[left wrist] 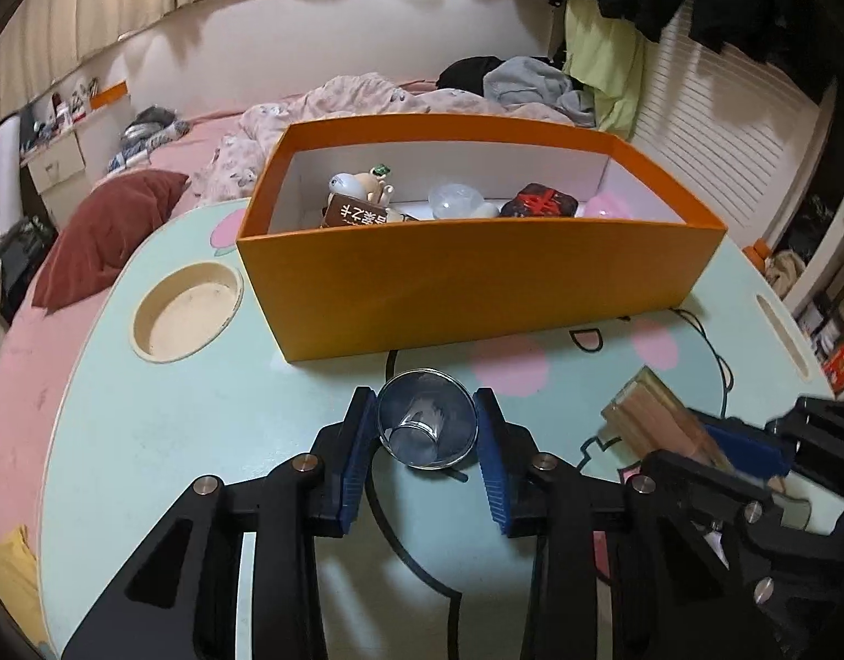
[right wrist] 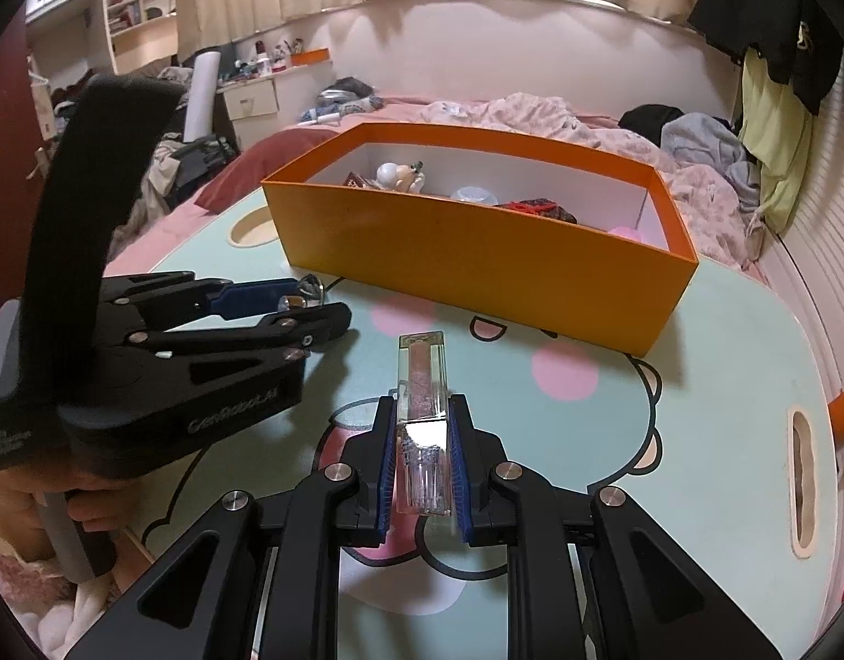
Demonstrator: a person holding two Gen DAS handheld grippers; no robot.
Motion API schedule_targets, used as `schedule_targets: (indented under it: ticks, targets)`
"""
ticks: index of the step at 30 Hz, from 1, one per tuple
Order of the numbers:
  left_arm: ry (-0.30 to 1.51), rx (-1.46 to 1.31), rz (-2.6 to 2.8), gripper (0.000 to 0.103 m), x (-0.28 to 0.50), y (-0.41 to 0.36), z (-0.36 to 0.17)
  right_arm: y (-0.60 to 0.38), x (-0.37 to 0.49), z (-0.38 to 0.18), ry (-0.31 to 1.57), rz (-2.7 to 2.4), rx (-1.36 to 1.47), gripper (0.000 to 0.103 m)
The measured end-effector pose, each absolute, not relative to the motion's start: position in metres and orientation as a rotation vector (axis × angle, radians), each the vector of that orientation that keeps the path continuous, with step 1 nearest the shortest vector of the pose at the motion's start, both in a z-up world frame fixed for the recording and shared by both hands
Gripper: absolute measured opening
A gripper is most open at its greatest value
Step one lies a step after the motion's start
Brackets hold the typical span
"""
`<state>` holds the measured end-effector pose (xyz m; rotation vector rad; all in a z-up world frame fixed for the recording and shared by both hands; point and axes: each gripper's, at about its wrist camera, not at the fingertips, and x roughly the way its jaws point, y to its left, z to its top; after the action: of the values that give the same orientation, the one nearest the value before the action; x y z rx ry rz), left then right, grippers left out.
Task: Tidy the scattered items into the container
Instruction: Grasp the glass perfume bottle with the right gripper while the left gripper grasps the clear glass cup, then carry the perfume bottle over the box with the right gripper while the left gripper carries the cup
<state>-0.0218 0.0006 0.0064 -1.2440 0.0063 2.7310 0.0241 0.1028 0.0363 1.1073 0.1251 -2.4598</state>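
Between the jaws of the left gripper (left wrist: 426,434) lies a small glass cup (left wrist: 427,426) on its side on the bench (left wrist: 202,412), mouth toward the camera; the jaws stand narrowed around it, pads just beside the rim, and I cannot tell whether they press yet. It looks light, stiff, slick and breakable, so a gentle squeeze across the rim suits it. Ahead of both jaws stands the orange box (left wrist: 466,286); the right gripper (right wrist: 422,440) grips a clear rectangular bottle (right wrist: 422,401) at mid-body.
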Motion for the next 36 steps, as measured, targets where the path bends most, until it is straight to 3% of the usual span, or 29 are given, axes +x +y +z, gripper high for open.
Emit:
schedule_targets:
  ticks: [6,22,36]
  targets:
    - [-0.031,-1.179,2.719,0.037,-0.007,-0.005,0.018,0.106,0.024,0.037,0.121,-2.465,1.104,0.017]
    - [-0.049,-0.851,2.842,0.037,0.014,-0.029,0.112,0.111,0.024,0.059,0.121,-2.508,1.043,0.016]
    - [0.028,-0.600,2.906,0.037,-0.041,-0.019,0.181,0.139,-0.043,0.149,-0.042,-2.663,0.761,0.017]
